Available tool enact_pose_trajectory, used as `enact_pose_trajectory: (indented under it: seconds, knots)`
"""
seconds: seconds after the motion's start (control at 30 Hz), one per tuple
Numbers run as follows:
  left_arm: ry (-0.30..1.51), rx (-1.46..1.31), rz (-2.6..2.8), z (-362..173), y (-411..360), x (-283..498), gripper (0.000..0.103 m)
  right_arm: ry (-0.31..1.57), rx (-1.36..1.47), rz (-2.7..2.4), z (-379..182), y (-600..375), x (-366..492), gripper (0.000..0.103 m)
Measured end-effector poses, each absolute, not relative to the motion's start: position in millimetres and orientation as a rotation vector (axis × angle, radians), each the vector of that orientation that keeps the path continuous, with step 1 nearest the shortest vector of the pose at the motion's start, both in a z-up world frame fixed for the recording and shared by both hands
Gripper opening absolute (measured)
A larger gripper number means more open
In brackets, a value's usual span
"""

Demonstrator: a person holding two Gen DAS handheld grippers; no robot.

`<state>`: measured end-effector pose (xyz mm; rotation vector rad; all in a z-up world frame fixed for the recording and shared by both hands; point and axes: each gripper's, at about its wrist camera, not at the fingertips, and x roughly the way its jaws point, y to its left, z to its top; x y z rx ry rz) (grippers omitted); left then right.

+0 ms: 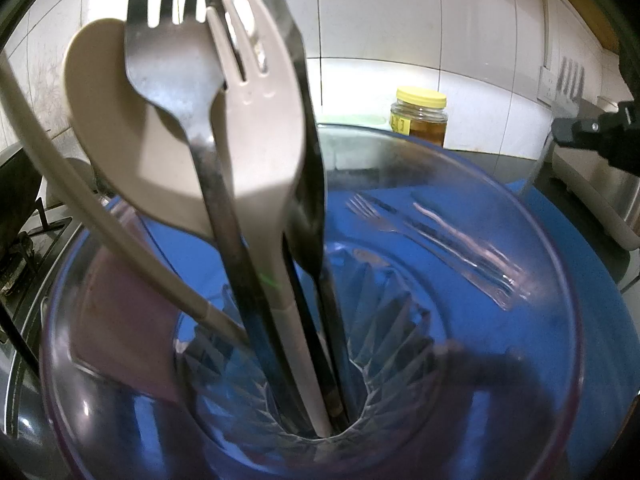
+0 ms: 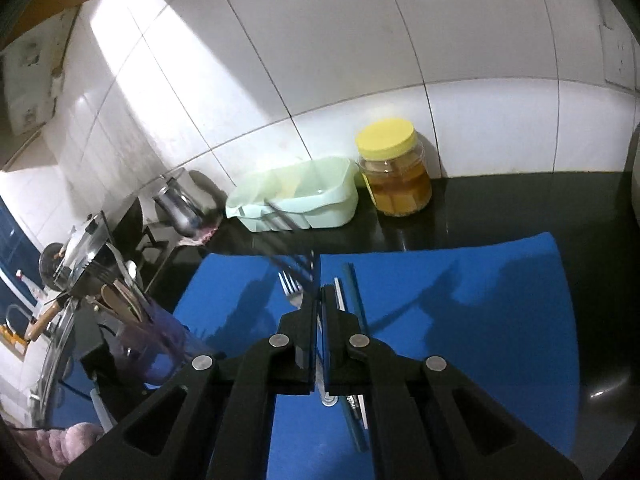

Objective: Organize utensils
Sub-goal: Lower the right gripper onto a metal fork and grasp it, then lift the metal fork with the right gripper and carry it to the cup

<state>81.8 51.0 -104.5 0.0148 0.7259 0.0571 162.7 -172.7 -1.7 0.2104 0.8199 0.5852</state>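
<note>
The left hand-held gripper (image 2: 130, 354) is clamped on the clear ribbed glass tumbler (image 1: 400, 340), which stands at the left edge of the blue rectangular mat (image 2: 460, 320) on the dark glossy table (image 2: 500, 204). The tumbler already holds a beige plastic spoon (image 1: 116, 120), a beige plastic fork (image 1: 264, 120), a steel fork (image 1: 168, 60) and other dark metal handles. They lean together on its left side, so this side of the opening is crowded and the right side is open.

The right hand-held gripper (image 2: 320, 292) has its jaws together on the handle of a second steel fork (image 2: 288, 236), which is blurred and lifted above the mat. In the left wrist view this fork shows at the far right, well apart from the tumbler. Under it, a third steel fork (image 2: 290, 290) and some thin long sticks (image 2: 350, 280) lie on the mat; what kind they are cannot be told.

Behind the mat, against the white tiled wall (image 2: 360, 60), stand a pale green plastic tray (image 2: 320, 208) and a clear jar with a yellow lid (image 2: 394, 168), touching each other. A steel kettle (image 2: 178, 206) stands on the left
</note>
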Motion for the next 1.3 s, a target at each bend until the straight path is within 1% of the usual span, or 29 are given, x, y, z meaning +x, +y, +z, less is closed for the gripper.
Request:
enact_pose_trajectory:
  seconds: [0.77,1.13,1.3]
  knots:
    - [0.726,0.015,0.057,-104.7,51.1,81.9,0.079,0.667,0.158,0.851,81.1,-108.7,122.9,0.003]
    - [0.726,0.015,0.057,-104.6,51.3,81.6,0.079,0.663,0.158,0.961,90.2,-79.5,116.8,0.003]
    - [0.726,0.015,0.057,-104.5,51.3,81.6,0.079,0.695,0.137,0.983,83.8,-68.0,118.8,0.003]
